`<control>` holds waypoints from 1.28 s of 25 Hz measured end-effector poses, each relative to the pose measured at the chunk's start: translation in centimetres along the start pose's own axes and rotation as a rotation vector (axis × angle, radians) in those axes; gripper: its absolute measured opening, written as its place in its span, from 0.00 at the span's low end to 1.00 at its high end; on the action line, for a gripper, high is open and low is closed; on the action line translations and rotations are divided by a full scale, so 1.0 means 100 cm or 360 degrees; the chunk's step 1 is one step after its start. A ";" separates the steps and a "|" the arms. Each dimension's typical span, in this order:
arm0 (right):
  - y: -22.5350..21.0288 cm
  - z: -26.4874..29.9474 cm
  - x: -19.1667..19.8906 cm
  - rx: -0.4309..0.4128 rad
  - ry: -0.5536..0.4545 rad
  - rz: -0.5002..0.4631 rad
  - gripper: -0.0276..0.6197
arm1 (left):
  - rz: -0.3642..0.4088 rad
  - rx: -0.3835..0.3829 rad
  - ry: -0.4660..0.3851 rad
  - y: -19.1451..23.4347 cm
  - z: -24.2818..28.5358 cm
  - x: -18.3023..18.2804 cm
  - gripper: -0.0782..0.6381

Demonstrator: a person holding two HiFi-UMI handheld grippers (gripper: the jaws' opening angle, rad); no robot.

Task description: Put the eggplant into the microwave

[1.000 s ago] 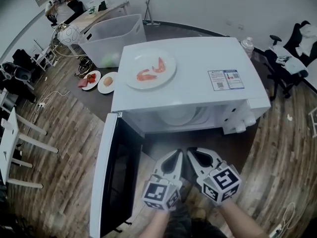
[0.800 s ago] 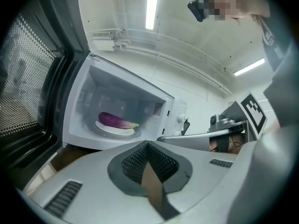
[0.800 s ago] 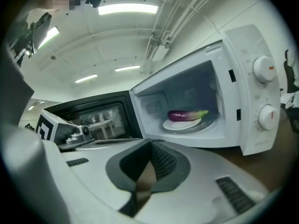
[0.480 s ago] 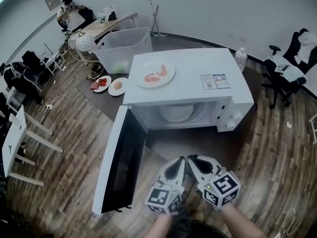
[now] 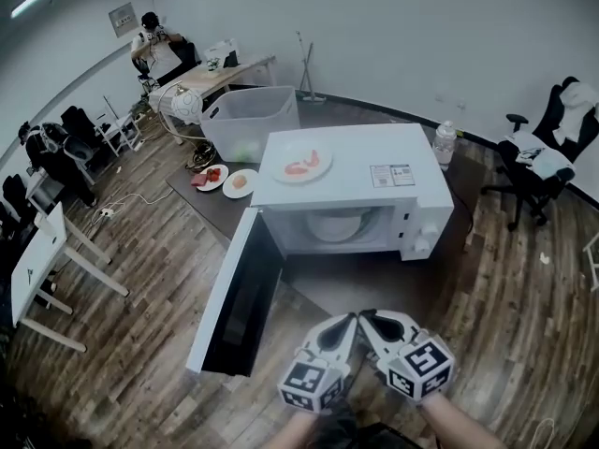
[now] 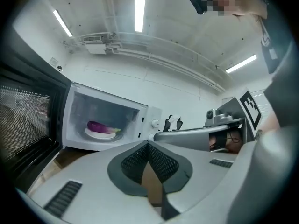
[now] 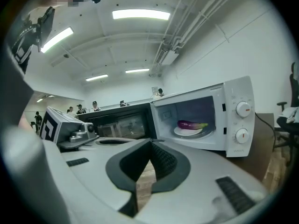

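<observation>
Eggplant [image 7: 190, 124] is already in the microwave [image 5: 351, 171], so the placing step looks finished and only the door seems left to deal with.

Nearest the camera, the left claw [image 5: 344, 324] and right claw [image 5: 371, 320] are held side by side, almost touching, in front of the person's body. They sit well apart from the oven and point roughly level toward its mouth. That position keeps them out of the path of the door [image 5: 239, 297], which stands swung fully out on the left, its edge toward the floor side of the tabletop [image 5: 374, 288].

Past the door is the lit cavity. The eggplant lies lengthwise on a white plate [image 7: 189, 131] in the middle, purple body to the left and green stem to the right. It is centred there, probably so it can turn freely on the tray. On the oven's flat top a second plate [image 5: 300, 164] holds pink food, out of the way of the opening. Farther left are two small dishes [image 5: 225, 180] on the tabletop and a clear bin [image 5: 251, 120] behind them.

Both claws are closed right down. In each gripper view the ribbed pads meet at the tip with only wood-coloured floor showing below them. Neither claw grips or touches anything.
</observation>
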State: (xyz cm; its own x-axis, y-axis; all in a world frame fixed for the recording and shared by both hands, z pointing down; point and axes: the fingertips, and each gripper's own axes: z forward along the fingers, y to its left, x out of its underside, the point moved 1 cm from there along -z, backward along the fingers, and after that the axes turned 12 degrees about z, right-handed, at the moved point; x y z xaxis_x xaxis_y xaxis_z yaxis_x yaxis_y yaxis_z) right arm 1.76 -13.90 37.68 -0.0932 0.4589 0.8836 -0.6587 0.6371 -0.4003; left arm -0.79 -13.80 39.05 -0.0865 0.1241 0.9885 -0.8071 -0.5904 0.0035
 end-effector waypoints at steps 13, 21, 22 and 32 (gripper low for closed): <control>0.041 -0.051 -0.005 -0.0073 -0.0039 -0.0061 0.04 | -0.0065 -0.0075 -0.0083 -0.035 -0.042 -0.029 0.11; 0.063 -0.077 -0.004 -0.0087 -0.0121 -0.0034 0.04 | -0.0073 -0.0121 -0.0118 -0.049 -0.073 -0.039 0.11; 0.065 -0.079 -0.004 -0.0092 -0.0130 -0.0029 0.04 | -0.0067 -0.0128 -0.0121 -0.050 -0.076 -0.040 0.11; 0.088 -0.095 -0.001 -0.0156 -0.0172 -0.0025 0.04 | -0.0034 -0.0169 -0.0130 -0.062 -0.100 -0.045 0.11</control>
State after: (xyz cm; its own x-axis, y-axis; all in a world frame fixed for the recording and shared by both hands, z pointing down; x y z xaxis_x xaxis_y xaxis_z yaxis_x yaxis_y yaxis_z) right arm 3.09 -2.41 31.75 -0.1668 0.3825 0.9088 -0.5852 0.7034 -0.4035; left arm -1.24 -2.73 33.04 -0.0239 0.0678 0.9974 -0.8660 -0.4998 0.0132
